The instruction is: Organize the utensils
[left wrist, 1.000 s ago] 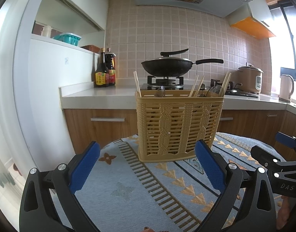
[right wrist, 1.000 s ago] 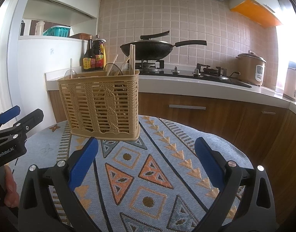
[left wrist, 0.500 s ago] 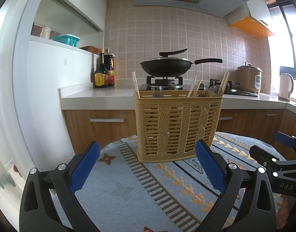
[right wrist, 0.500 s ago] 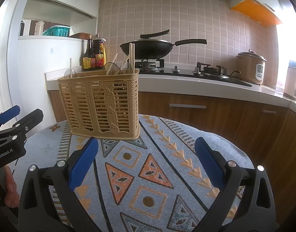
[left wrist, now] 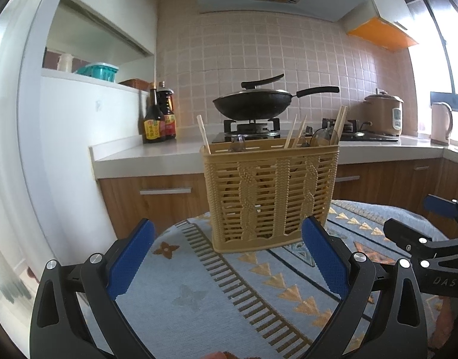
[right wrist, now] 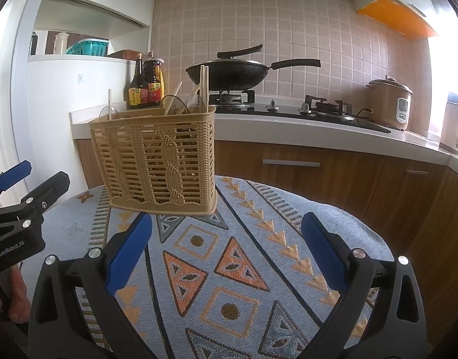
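A tan plastic utensil basket (left wrist: 269, 194) stands upright on a round table with a patterned blue cloth (left wrist: 199, 293). It also shows in the right wrist view (right wrist: 160, 161). Wooden chopsticks (left wrist: 338, 124) and clear spoons (right wrist: 173, 104) stick up out of it. My left gripper (left wrist: 229, 257) is open and empty, a short way in front of the basket. My right gripper (right wrist: 226, 248) is open and empty, in front of the basket and to its right. Each gripper shows at the edge of the other's view.
Behind the table runs a kitchen counter (left wrist: 145, 155) with sauce bottles (left wrist: 158, 119), a black wok on the stove (left wrist: 255, 104), a rice cooker (right wrist: 390, 103) and a kettle (left wrist: 441, 121). A white wall stands at the left.
The left gripper has tilted up a little, so the basket sits slightly higher in its view. The right gripper has barely moved. Both stay open.
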`<state>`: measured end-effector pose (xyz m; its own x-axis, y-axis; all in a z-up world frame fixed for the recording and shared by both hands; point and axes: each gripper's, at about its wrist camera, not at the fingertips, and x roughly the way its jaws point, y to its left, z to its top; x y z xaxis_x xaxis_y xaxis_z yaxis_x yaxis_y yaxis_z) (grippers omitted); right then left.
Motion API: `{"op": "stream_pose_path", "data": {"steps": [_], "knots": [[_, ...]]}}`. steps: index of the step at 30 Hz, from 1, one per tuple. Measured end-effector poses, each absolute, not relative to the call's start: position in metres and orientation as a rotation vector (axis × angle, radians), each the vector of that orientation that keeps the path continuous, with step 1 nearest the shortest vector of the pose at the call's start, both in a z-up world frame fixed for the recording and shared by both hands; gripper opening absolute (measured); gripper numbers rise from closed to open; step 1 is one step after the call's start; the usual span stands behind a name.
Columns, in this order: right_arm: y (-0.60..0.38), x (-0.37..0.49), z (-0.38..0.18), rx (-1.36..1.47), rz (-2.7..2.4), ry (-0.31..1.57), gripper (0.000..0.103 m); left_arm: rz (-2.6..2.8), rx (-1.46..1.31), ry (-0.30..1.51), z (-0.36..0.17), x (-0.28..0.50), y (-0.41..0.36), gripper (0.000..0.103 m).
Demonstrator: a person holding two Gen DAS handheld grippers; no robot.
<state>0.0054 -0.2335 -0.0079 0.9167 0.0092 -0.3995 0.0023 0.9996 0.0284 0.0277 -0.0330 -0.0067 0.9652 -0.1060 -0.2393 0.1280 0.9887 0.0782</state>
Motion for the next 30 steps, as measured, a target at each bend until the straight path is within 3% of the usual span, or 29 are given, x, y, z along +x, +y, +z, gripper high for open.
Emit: {"op": "stream_pose_path", "data": {"steps": [30], "knots": [[-0.236,0.004,-0.009,0.039,-0.006,0.404,0.095,-0.126,0.044,0.284,-0.005,0.034,-0.024,0.096]]}}
